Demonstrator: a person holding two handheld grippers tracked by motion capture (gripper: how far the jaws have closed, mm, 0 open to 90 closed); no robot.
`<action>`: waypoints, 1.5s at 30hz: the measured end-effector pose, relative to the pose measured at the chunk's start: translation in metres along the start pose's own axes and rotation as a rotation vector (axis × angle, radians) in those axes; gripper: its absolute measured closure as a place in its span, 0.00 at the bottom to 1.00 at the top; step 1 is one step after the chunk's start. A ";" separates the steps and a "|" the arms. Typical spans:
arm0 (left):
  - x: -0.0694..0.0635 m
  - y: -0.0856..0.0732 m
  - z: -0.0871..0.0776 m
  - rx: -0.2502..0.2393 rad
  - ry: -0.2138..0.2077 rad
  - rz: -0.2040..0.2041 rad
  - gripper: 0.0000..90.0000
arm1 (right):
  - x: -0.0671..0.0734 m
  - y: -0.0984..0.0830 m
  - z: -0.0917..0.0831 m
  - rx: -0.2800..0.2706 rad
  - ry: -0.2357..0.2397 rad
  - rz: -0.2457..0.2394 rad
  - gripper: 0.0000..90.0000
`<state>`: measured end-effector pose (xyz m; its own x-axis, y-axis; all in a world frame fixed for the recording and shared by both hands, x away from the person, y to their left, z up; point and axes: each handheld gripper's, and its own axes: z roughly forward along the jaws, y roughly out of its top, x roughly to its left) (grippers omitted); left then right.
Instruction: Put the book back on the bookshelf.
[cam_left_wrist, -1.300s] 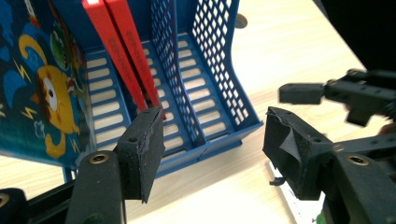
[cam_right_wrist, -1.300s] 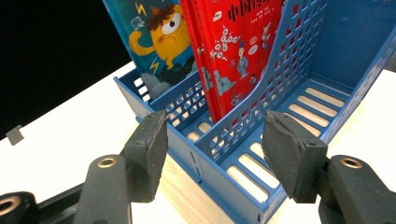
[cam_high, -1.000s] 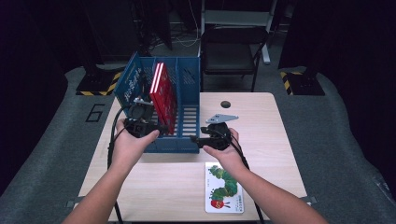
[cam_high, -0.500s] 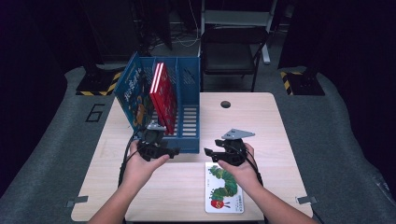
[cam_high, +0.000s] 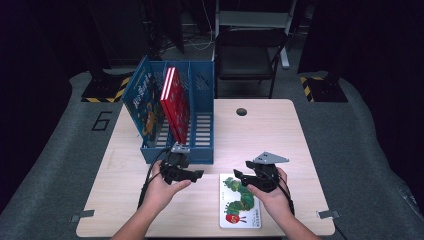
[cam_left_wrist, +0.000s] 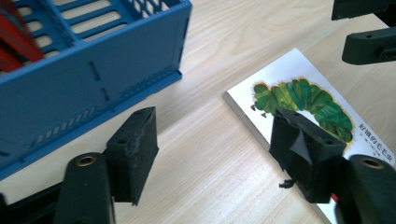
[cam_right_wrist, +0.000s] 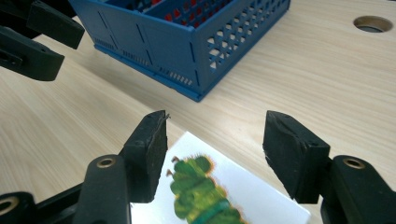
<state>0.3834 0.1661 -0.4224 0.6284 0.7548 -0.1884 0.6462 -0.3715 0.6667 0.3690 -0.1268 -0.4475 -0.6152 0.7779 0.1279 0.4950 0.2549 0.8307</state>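
A white picture book with a green caterpillar (cam_high: 240, 200) lies flat near the table's front edge. My right gripper (cam_high: 239, 177) hovers low over the book's far end, open, and in the right gripper view (cam_right_wrist: 219, 156) the book (cam_right_wrist: 205, 196) lies under the jaws without touching them. My left gripper (cam_high: 196, 174) is just left of the book, open. Its jaws have just been opening and nothing is between them (cam_left_wrist: 217, 154); the book (cam_left_wrist: 308, 98) lies beyond its right jaw.
A blue slotted rack (cam_high: 202, 150) stands behind the grippers, holding a red book (cam_high: 175, 102) and a blue picture book (cam_high: 145, 102) upright. A cable hole (cam_high: 241, 111) sits in the table's far side. Bare wood lies right of the rack.
Both hands drew back from the rack's front toward the person and sank toward the table. The right gripper came over the caterpillar book's far end; the left settled beside it.
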 end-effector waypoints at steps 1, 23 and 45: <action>-0.001 -0.002 0.003 0.000 -0.012 -0.005 0.34 | 0.000 -0.002 -0.001 0.002 -0.004 0.001 0.44; -0.024 -0.055 0.053 0.068 -0.088 0.035 0.41 | -0.002 -0.061 -0.018 0.086 -0.069 -0.015 0.43; -0.011 -0.077 0.072 -0.064 0.032 0.161 0.40 | -0.019 -0.079 0.002 0.111 -0.059 0.009 0.40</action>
<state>0.3582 0.1475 -0.5231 0.7067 0.7055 -0.0531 0.5090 -0.4548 0.7308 0.3429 -0.1605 -0.5172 -0.5750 0.8119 0.1005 0.5672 0.3071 0.7642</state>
